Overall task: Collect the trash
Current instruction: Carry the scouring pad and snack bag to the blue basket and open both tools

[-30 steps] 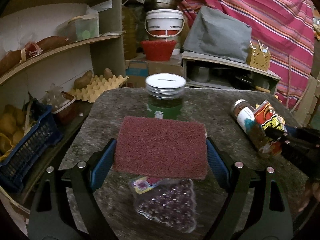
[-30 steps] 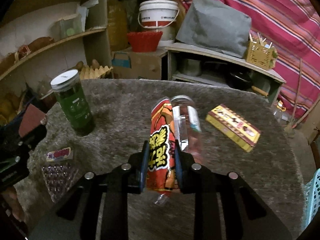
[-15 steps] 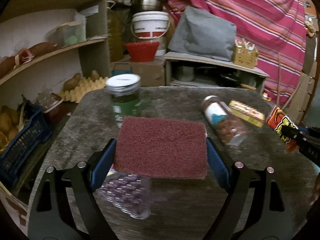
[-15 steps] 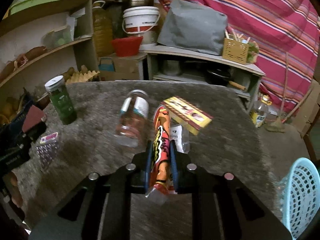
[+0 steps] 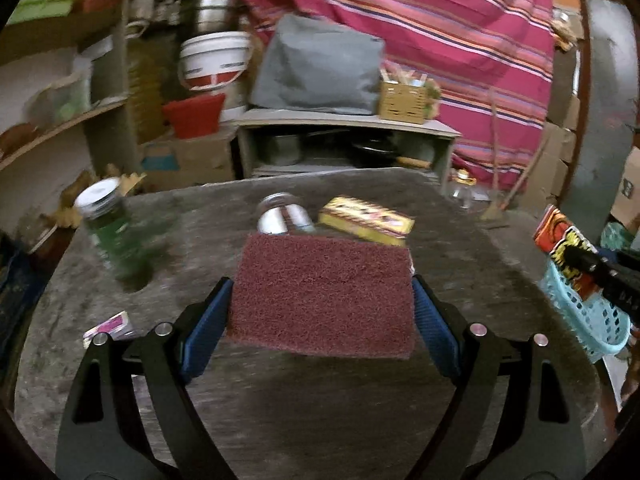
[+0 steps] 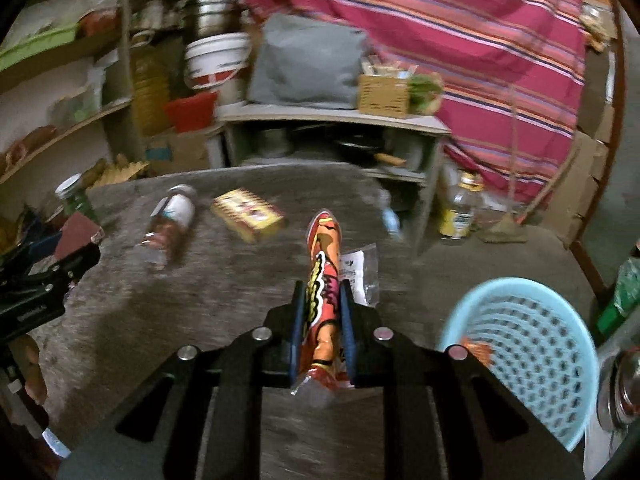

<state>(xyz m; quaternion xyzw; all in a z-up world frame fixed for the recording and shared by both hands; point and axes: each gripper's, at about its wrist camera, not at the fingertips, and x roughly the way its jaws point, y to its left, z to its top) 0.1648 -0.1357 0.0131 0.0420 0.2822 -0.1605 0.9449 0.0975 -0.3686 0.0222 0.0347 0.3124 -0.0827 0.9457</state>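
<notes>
The right gripper (image 6: 320, 316) was clamped on a snack wrapper (image 6: 322, 280), apparently carrying it; next, release over the blue basket (image 6: 520, 344) at right. The left gripper (image 5: 320, 312) gripped a scouring pad (image 5: 324, 292).

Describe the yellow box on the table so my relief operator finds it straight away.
Start at the grey table and look to its far side. The yellow box lies flat there, just right of a clear jar on its side. It is the only flat rectangular carton, yellow-edged with a red printed top.
</notes>
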